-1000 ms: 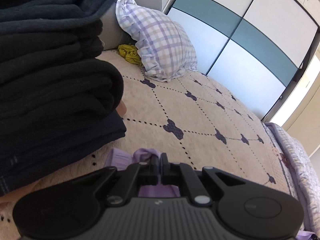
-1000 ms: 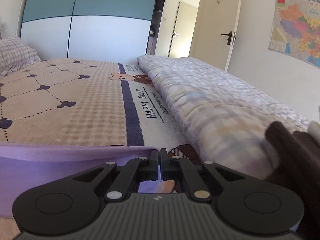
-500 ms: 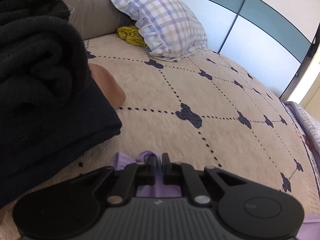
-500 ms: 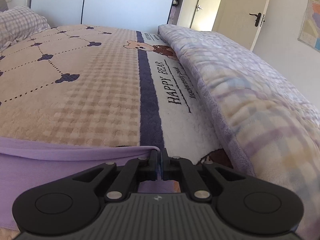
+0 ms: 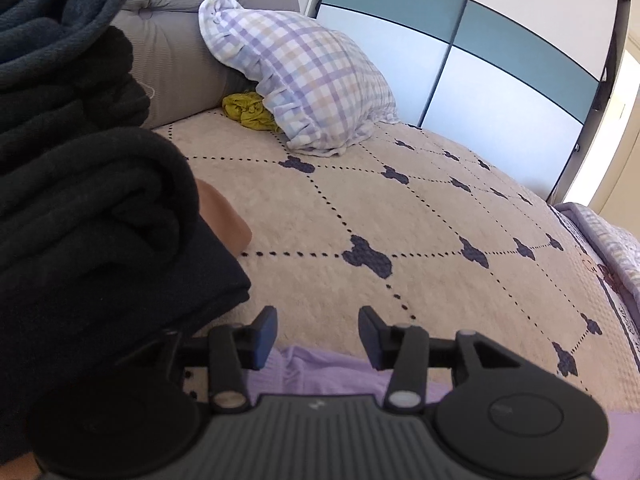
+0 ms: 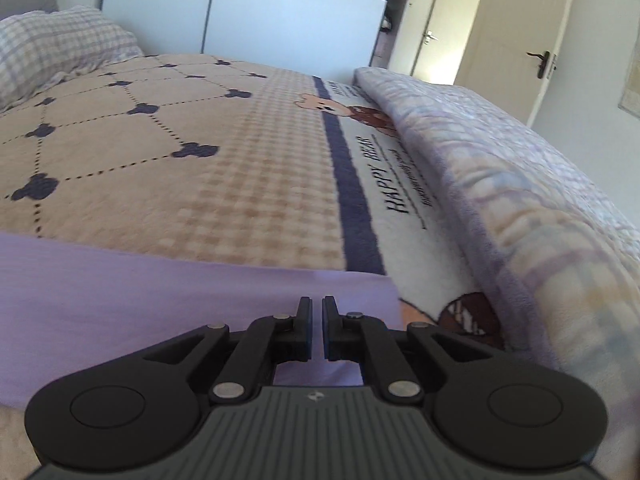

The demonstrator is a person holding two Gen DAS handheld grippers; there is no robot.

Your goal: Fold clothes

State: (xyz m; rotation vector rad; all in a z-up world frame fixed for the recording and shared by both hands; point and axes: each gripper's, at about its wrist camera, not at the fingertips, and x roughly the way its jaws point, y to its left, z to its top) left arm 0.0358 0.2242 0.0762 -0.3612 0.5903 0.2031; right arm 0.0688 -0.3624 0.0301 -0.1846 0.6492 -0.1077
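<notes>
A lilac garment [image 6: 160, 292] lies flat on the bed, its far edge just ahead of my right gripper [image 6: 317, 304]. That gripper's jaws stand all but together, with only a thin slit between the pads and the cloth lying under them. In the left wrist view a bunched end of the same lilac garment [image 5: 320, 372] rests on the blanket below my left gripper [image 5: 317, 316]. Its jaws are opening. The pads stand well apart and press on nothing.
A tall stack of folded dark clothes [image 5: 80, 220] crowds the left gripper's left side, with a tan item [image 5: 224, 220] under it. Farther off are a checked pillow [image 5: 312, 80], a yellow-green rag [image 5: 250, 111] and wardrobe doors [image 5: 500, 60]. A rolled quilt [image 6: 520, 184] borders the right.
The left jaws have sprung apart and let go of the lilac cloth. The right gripper has slid over the garment, whose edge now lies flat ahead of the tips; a thin slit has appeared.
</notes>
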